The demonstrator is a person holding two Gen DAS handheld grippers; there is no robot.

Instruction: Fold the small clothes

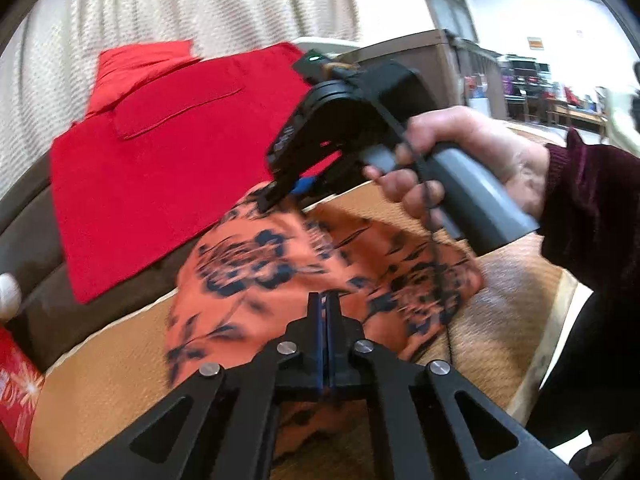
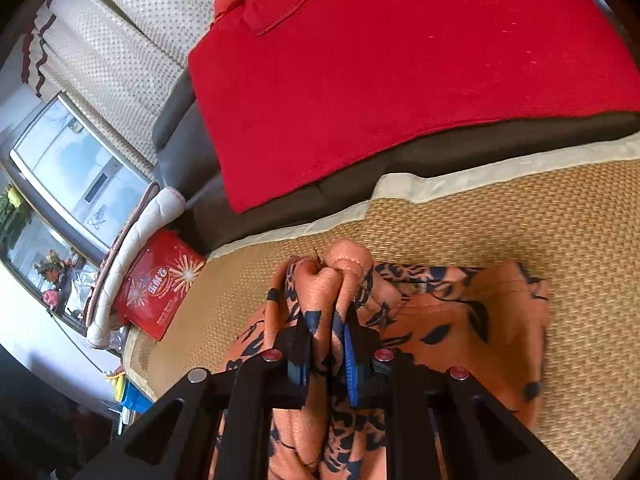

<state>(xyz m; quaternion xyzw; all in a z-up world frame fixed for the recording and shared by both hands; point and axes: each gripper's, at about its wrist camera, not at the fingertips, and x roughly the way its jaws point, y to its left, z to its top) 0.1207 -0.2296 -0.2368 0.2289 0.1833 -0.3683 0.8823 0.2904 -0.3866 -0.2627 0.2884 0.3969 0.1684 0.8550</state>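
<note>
An orange garment with dark blue flowers [image 1: 256, 264] lies rumpled on a woven straw mat [image 1: 100, 360]. My left gripper [image 1: 325, 306] is shut, its tips low over the middle of the garment; no cloth shows between the pads. In the same view my right gripper [image 1: 272, 200], held by a hand [image 1: 460, 152], pinches the garment's far edge. In the right wrist view the right gripper [image 2: 326, 320] is shut on a bunched fold of the garment [image 2: 332, 276], which bulges out past the fingers. The rest of the cloth [image 2: 460, 320] spreads right over the mat [image 2: 520, 208].
Behind the mat, a red blanket [image 2: 400, 80] and a red cushion [image 1: 136, 68] cover a dark sofa seat [image 2: 192, 152]. A red printed box [image 2: 160, 292] stands at the mat's left end. A dark red sleeve [image 1: 592, 208] fills the right side.
</note>
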